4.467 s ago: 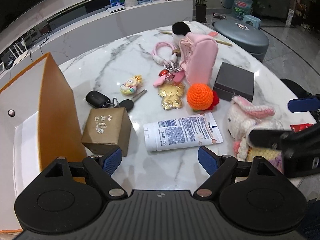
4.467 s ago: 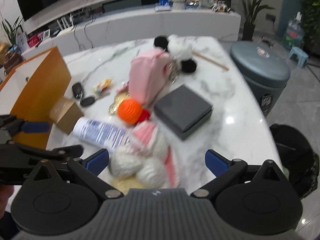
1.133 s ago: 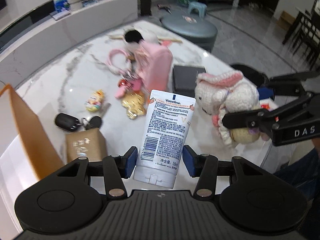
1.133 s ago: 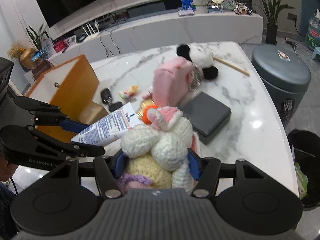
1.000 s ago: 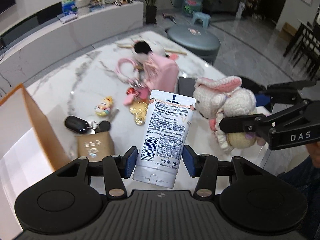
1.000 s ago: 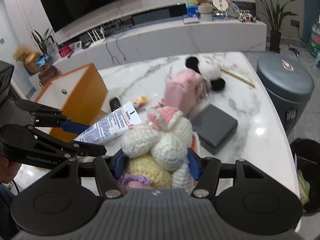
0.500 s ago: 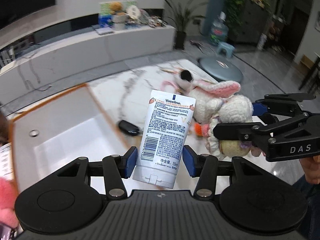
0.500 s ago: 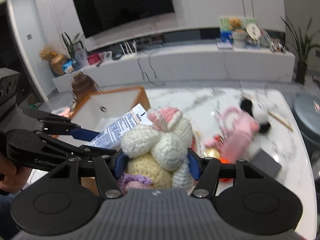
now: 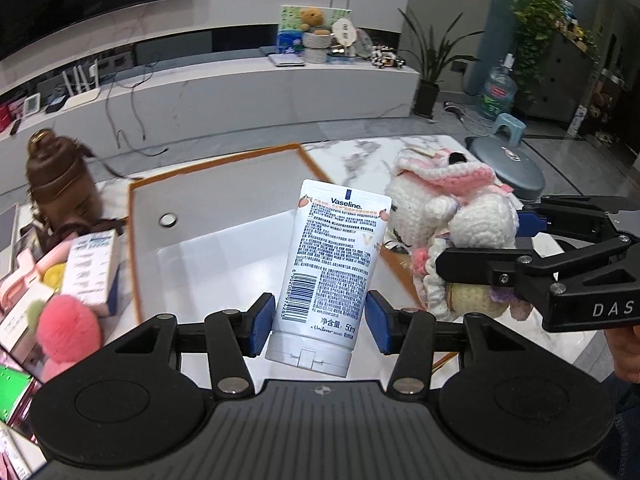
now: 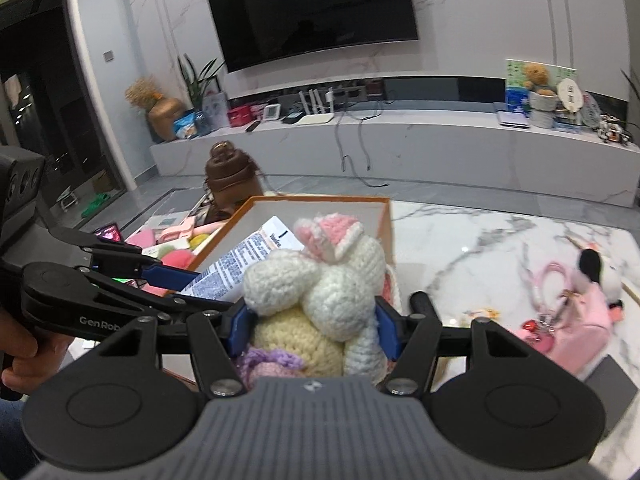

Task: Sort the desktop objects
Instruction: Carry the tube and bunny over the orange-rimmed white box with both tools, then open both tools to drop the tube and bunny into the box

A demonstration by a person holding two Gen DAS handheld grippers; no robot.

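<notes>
My left gripper is shut on a white Vaseline tube, cap end toward me, held above the open orange-edged box. My right gripper is shut on a crocheted white and pink bunny, held just right of the tube. The bunny and the right gripper show in the left wrist view over the box's right edge. The tube and box show in the right wrist view.
A second tray at the left holds a pink pompom, a small white carton and a brown bottle. On the marble table at the right lie a pink pouch, a panda plush and a dark box.
Both grippers have swung left from over the table's clutter to over the open box, carrying the tube and the bunny. The left tray has come into view.
</notes>
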